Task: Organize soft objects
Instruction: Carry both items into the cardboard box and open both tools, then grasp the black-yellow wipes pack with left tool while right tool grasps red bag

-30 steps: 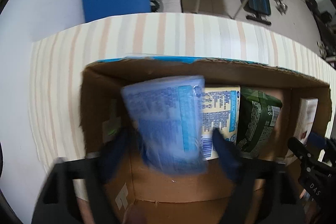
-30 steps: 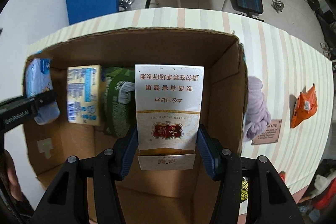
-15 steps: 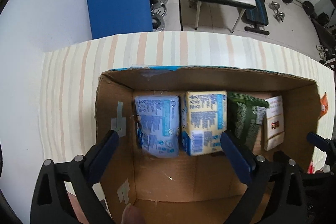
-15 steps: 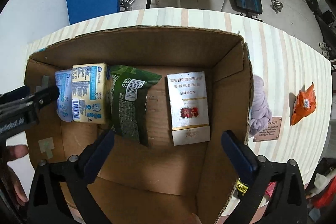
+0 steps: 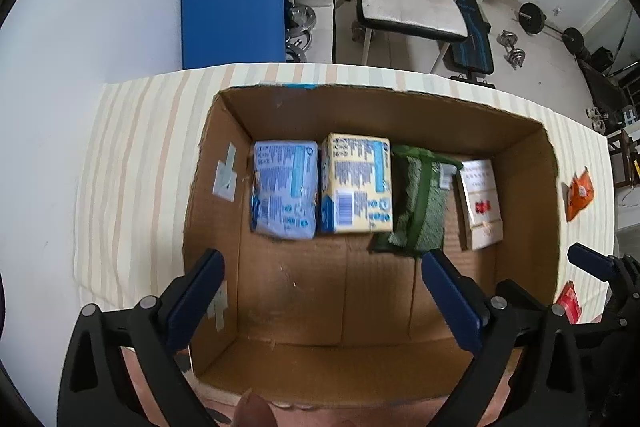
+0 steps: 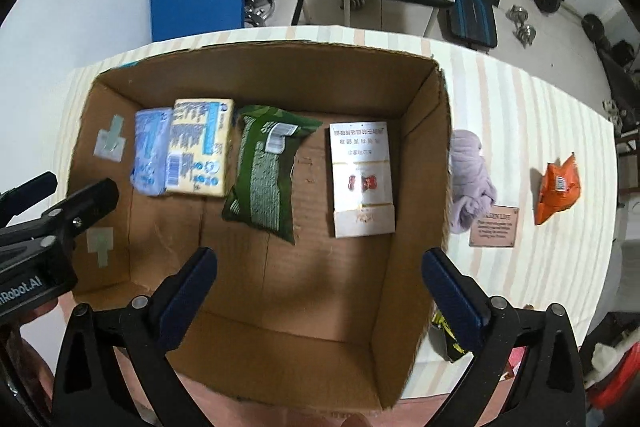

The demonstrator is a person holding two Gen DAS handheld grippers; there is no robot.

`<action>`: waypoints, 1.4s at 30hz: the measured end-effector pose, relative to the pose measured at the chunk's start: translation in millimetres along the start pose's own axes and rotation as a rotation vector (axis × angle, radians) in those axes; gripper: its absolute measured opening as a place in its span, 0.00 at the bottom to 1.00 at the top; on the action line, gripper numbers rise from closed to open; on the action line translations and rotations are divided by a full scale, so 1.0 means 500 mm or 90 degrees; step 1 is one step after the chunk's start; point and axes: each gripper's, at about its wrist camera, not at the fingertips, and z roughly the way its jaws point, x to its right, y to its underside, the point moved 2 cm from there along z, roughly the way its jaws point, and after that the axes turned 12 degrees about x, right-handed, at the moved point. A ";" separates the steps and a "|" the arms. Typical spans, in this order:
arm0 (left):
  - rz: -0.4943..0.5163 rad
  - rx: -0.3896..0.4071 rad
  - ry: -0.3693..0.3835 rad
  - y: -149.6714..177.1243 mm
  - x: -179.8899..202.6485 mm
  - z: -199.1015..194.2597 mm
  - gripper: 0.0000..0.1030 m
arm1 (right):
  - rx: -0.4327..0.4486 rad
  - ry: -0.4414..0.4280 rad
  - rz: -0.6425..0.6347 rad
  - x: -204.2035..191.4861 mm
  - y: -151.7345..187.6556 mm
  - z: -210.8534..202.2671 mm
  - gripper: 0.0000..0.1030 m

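Observation:
An open cardboard box [image 5: 280, 291] [image 6: 416, 163] sits on the striped table. Inside lie a blue soft pack [image 5: 284, 189] [image 6: 150, 157], a yellow pack [image 5: 356, 183] [image 6: 200, 157], a green bag [image 5: 420, 199] [image 6: 266, 175] and a white carton [image 5: 480, 197] [image 6: 362, 179], side by side in a row. My left gripper [image 5: 324, 295] is open and empty above the box's near half. My right gripper [image 6: 320, 295] is open and empty above the box too. Each gripper shows at the edge of the other's view.
On the table right of the box lie a lilac cloth [image 6: 470, 179], a small brown plaque [image 6: 494, 227] and an orange snack bag [image 6: 556, 187] [image 5: 578, 193]. A dark packet [image 6: 448, 341] lies near the box's front right corner. A blue mat, chair and weights stand behind the table.
My left gripper let go of the blue pack and my right let go of the white carton. Both opened and drew back up out of the box.

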 end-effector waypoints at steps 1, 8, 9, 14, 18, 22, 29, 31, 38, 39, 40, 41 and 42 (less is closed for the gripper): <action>0.000 0.004 0.001 0.008 0.001 -0.011 0.98 | 0.004 -0.001 -0.002 -0.003 0.005 -0.010 1.00; -0.010 0.058 0.013 0.042 0.006 -0.106 0.98 | 0.053 -0.015 -0.004 -0.008 0.046 -0.101 1.00; -0.011 0.065 0.014 0.046 0.007 -0.118 0.98 | 0.062 -0.021 0.000 -0.005 0.054 -0.118 1.00; -0.012 0.089 0.021 0.056 0.034 -0.179 0.98 | 0.084 -0.056 0.030 0.020 0.078 -0.175 1.00; 0.017 0.095 0.047 0.067 0.111 -0.220 0.98 | 0.093 -0.084 0.077 0.086 0.104 -0.217 1.00; 0.029 0.075 0.098 0.093 0.220 -0.232 0.98 | 0.077 -0.060 0.092 0.201 0.147 -0.246 1.00; 0.001 -0.053 0.177 0.188 0.427 -0.142 0.98 | -0.014 0.050 0.013 0.440 0.252 -0.204 1.00; -0.048 -0.125 0.200 0.219 0.468 -0.081 0.98 | -0.043 0.055 -0.008 0.487 0.276 -0.172 1.00; -0.127 -0.226 0.137 0.273 0.551 0.055 0.98 | -0.136 0.026 -0.100 0.567 0.372 0.011 1.00; -0.135 -0.232 0.130 0.282 0.558 0.065 0.98 | -0.140 0.019 -0.109 0.569 0.380 0.036 1.00; -0.139 -0.235 0.125 0.290 0.562 0.071 0.98 | -0.144 0.014 -0.112 0.568 0.386 0.057 1.00; -0.140 -0.238 0.113 0.295 0.570 0.079 0.98 | -0.150 0.005 -0.114 0.572 0.391 0.078 0.97; -0.141 -0.241 0.103 0.297 0.577 0.084 0.98 | -0.159 -0.003 -0.113 0.576 0.396 0.095 0.89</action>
